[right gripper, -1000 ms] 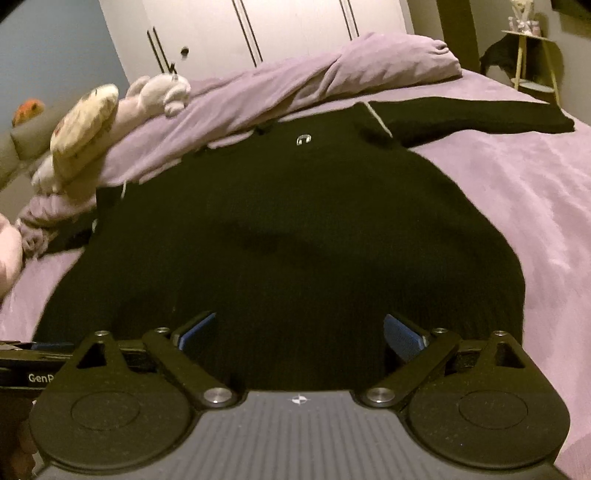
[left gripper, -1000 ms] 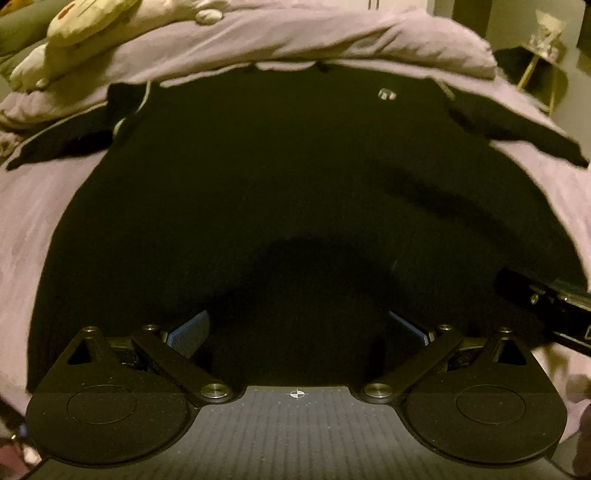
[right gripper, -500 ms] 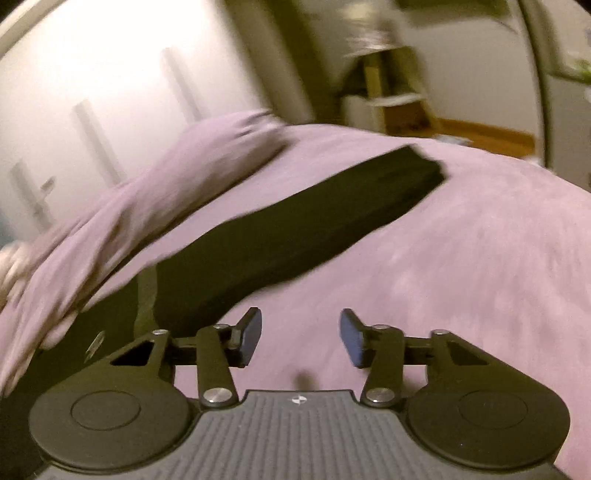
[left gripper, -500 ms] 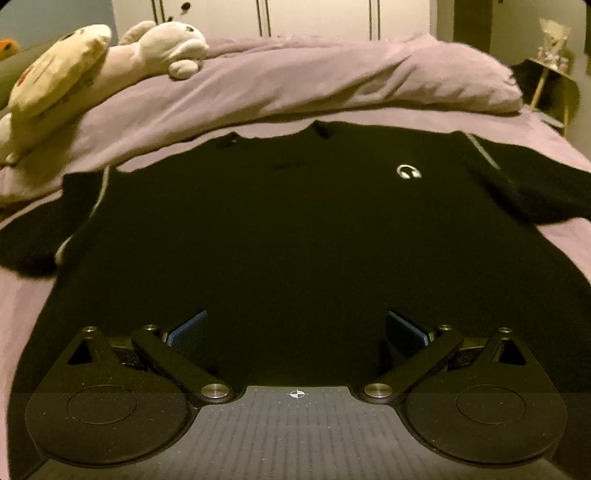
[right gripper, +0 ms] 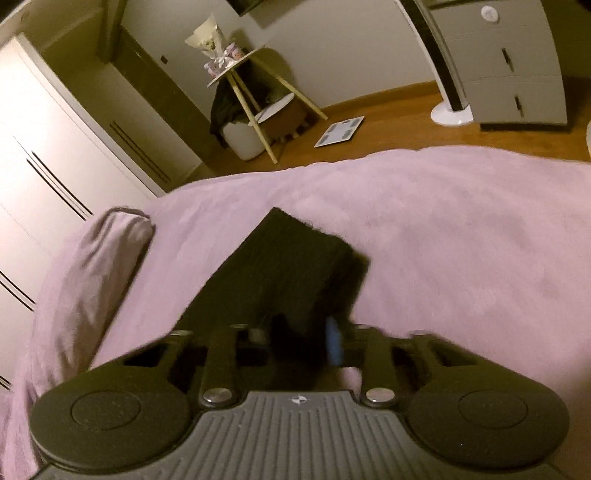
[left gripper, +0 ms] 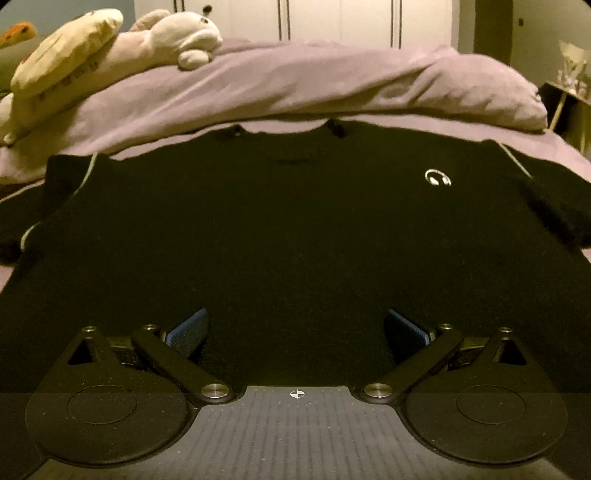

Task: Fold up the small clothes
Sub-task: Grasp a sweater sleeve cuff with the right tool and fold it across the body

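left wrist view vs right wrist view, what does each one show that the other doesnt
Only the left wrist view shows the sweater's whole front with its headphone logo, the plush toys, and the open left gripper above the hem.

Only the right wrist view shows the right gripper closing on the sleeve cuff, plus the wooden floor, side table and drawers.

Both show black knit on the purple blanket and white wardrobe doors.

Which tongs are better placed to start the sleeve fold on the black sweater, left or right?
Right. The right tongs are closing on the black knit sweater's sleeve, cuff end lying on the pink fleece bedspread. The left tongs hang wide open over the sweater's body, gripping nothing.
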Demonstrator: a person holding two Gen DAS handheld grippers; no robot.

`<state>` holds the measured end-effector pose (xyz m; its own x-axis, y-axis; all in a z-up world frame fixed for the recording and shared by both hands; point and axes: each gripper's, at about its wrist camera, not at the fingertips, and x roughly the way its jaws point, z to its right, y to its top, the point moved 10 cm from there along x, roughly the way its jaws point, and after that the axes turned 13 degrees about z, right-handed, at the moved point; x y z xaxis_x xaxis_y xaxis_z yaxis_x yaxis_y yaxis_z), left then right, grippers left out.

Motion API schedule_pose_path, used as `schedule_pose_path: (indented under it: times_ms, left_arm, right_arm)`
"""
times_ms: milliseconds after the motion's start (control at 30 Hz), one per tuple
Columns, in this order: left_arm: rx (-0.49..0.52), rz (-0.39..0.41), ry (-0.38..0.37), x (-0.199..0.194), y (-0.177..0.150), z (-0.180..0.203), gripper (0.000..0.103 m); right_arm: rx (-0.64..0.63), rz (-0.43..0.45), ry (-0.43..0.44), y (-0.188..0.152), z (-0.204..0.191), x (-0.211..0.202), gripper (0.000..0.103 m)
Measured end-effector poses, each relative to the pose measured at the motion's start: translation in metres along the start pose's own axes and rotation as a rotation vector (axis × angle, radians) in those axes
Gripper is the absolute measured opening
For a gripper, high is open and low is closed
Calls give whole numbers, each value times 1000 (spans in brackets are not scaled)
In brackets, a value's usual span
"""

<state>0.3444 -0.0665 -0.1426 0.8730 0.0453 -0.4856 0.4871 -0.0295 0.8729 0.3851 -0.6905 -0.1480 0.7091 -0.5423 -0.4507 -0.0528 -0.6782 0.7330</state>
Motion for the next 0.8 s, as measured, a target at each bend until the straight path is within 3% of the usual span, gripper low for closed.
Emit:
schedule_pose_path:
  times_ms: [100,233,400,500,567,600,633,667,733,800]
  left_arm:
    - [-9,29,3,-1,-1,0,103]
    - [-44,38,-16,-2,-1,-3,103]
    - [-87,30,-59,0,-1,-8,103]
    - [-99,10,-79,-3,1,-13,103]
    - [-115,-15,-87,-7,1,-18,103]
    - [-112,-27,-89,-9,2,-23,103]
    - [-111,-28,-84,-11,3,-27,103]
    - [-111,-27,-73,-14,5,-32,103]
    - [-124,-21,-70,-16,11,-43,103]
    - [-168,-13,-71,-14,19,-50,103]
  right_arm:
    - [-157,66,29,8,-28,-21,13]
    - [-376,137,234,-12,-116,-79,12]
    - [-516,80,602,-105,-242,-184,13]
    - [-585,9,759,-176,-290,-229,13]
    - [-575,-64,801,-219,-303,-244,13]
    - [-579,-106,812,-235,-304,-248,21]
    - [-584,-149,823,-248,-303,-248,37]
    - [-570,-170,833,-258,-297,-251,41]
    - [-535,-123,813,-257,-277,-257,46]
    - [-503,-49,710,-244,-250,-247,48]
